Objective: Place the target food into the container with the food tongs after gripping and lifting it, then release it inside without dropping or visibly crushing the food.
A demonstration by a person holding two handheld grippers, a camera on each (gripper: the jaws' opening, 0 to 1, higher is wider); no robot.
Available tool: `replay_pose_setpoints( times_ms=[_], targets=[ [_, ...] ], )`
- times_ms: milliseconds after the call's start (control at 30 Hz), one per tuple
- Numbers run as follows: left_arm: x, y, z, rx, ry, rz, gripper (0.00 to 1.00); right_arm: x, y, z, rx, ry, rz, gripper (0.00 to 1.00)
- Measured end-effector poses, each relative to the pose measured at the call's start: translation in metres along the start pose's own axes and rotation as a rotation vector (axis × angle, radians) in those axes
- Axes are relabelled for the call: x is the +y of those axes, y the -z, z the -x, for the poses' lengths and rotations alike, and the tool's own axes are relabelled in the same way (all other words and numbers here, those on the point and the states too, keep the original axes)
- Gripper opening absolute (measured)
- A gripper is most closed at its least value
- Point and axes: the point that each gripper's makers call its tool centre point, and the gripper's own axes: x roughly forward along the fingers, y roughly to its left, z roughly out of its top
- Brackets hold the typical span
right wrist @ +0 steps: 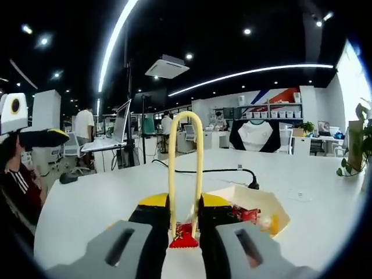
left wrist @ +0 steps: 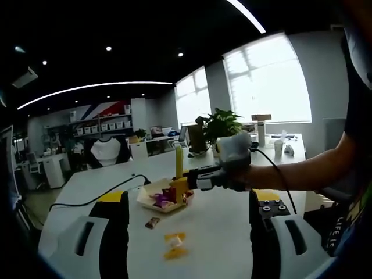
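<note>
1. Left gripper view, first part: the left tool (left wrist: 189, 218) hovers over a white tabletop (left wrist: 221, 232) with its two jaws spread wide and nothing between them. It looks to be waiting, out of the way.
2. Left gripper view, second part: ahead, the right tool (left wrist: 200, 179), held by a person's arm, reaches in from the right. It holds yellow tongs (left wrist: 179, 174) upright over a shallow white container (left wrist: 146, 200) of wrapped sweets. A small dark sweet (left wrist: 153, 222) and a yellow wrapped sweet (left wrist: 174, 244) lie loose on the tabletop nearer the camera.
3. Right gripper view: the right tool (right wrist: 185, 224) has its jaws pressed together on the tongs (right wrist: 185, 168), whose looped end stands up. That squeeze probably keeps the tips shut on the food.
4. Right gripper view, food: a red wrapped sweet (right wrist: 184, 237) with a crimped edge hangs pinched at the tongs' tips, uncrushed, just beside the container (right wrist: 256, 200). Whether it has crossed the rim, I cannot tell.
</note>
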Motion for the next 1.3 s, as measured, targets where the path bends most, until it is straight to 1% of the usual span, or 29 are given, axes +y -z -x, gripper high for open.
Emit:
replay_pose_setpoints(
  times_ms=[100,167,267,333,400,533,633,700,900,1067,1100,1133,1300],
  targets=[
    [-0.001,-0.001,0.0,-0.004,0.001,0.001,0.9,-0.007,-0.007,-0.003,-0.005,0.001,0.001,0.13],
    [-0.001,-0.001,0.0,-0.003,0.002,0.002,0.9,-0.012,-0.01,-0.005,-0.009,0.015,0.009,0.13],
    [0.0,-0.001,0.001,-0.003,0.0,0.004,0.9,-0.022,-0.015,-0.009,-0.019,0.022,-0.003,0.13],
    [0.0,-0.001,0.001,-0.003,0.0,0.004,0.9,-0.028,-0.014,-0.014,-0.008,0.023,-0.007,0.13],
    [0.0,-0.002,0.001,-0.004,0.002,0.003,0.9,-0.037,-0.012,-0.02,-0.001,0.032,-0.028,0.14],
    [0.0,-0.002,0.001,-0.005,0.001,0.004,0.9,-0.043,-0.011,-0.026,0.004,0.036,-0.034,0.14],
    [0.001,-0.002,0.002,-0.003,-0.002,0.004,0.9,-0.048,-0.007,-0.032,0.025,0.039,-0.029,0.14],
    [0.002,-0.002,0.003,-0.003,-0.006,0.005,0.9,-0.049,-0.006,-0.034,0.027,0.042,-0.03,0.14],
    [0.002,-0.001,0.003,-0.001,-0.009,0.007,0.9,-0.05,0.005,-0.04,0.055,0.043,-0.029,0.15],
    [0.002,-0.001,0.003,-0.001,-0.011,0.007,0.9,-0.052,0.013,-0.042,0.066,0.05,-0.023,0.19],
    [0.002,-0.001,0.004,-0.002,-0.012,0.007,0.9,-0.05,0.013,-0.041,0.053,0.039,-0.046,0.19],
    [0.002,-0.001,0.004,-0.001,-0.012,0.008,0.9,-0.05,0.013,-0.041,0.056,0.042,-0.043,0.19],
    [0.002,0.002,0.005,0.004,-0.019,0.013,0.9,-0.036,0.011,-0.037,0.052,0.022,-0.001,0.2]
  ],
)
